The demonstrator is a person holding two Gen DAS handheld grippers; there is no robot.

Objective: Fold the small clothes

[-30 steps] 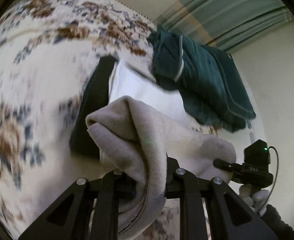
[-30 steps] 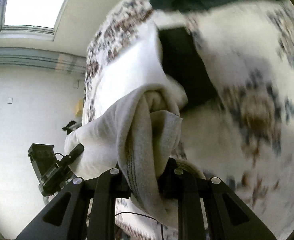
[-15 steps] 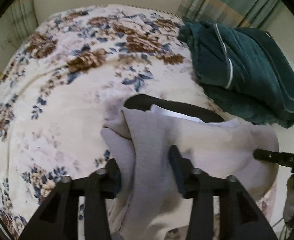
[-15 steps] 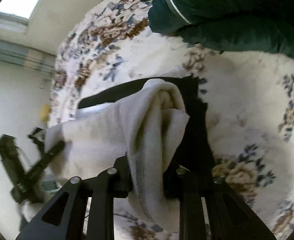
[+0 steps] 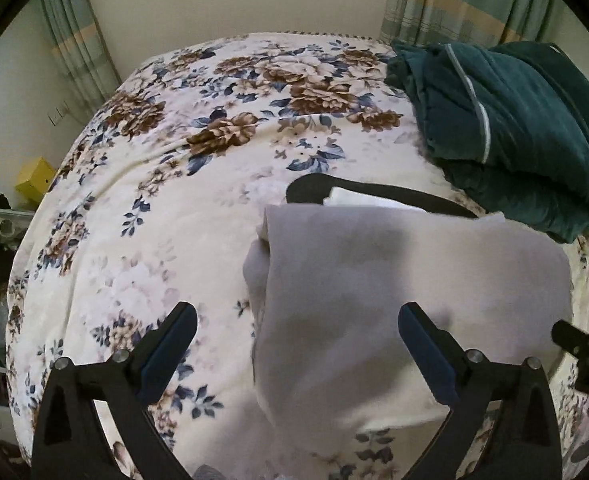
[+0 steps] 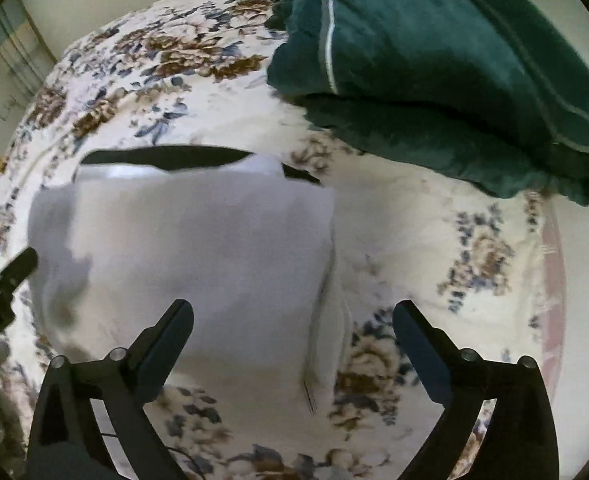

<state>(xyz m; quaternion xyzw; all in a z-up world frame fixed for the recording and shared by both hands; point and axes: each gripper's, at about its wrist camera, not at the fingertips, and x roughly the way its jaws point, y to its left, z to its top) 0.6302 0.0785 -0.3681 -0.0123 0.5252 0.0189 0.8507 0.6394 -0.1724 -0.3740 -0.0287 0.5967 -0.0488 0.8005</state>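
Two tools are shown above a pale grey, soft knitted garment (image 5: pixel 406 280) that lies folded flat on the floral cream bedspread (image 5: pixel 166 184). The left tool (image 5: pixel 294 344) is spread wide, its two dark fingers standing either side of the garment's near edge with nothing held between them; the right tool (image 6: pixel 290 340) is likewise spread wide and empty. The garment is seen resting partly over a white folded item (image 5: pixel 358 198) and a black cloth (image 5: pixel 318 188), both of which project from beyond its far edge. A dark green folded blanket with pale piping (image 5: pixel 514 120) is stacked well beyond the garment, toward its far right.

The garment is judged to be light, limp and compliant: no shape would be kept when it is lifted, and unsupported parts would be expected to sag. A layered side edge, visible on the garment's right in the right wrist view, suggests several thicknesses that could slip apart if only the top layer is pinched. Hold is best taken at the two near corners, through all layers at once, one tool to each corner. Slight blur in the right wrist view leaves the fabric's weave undetermined.
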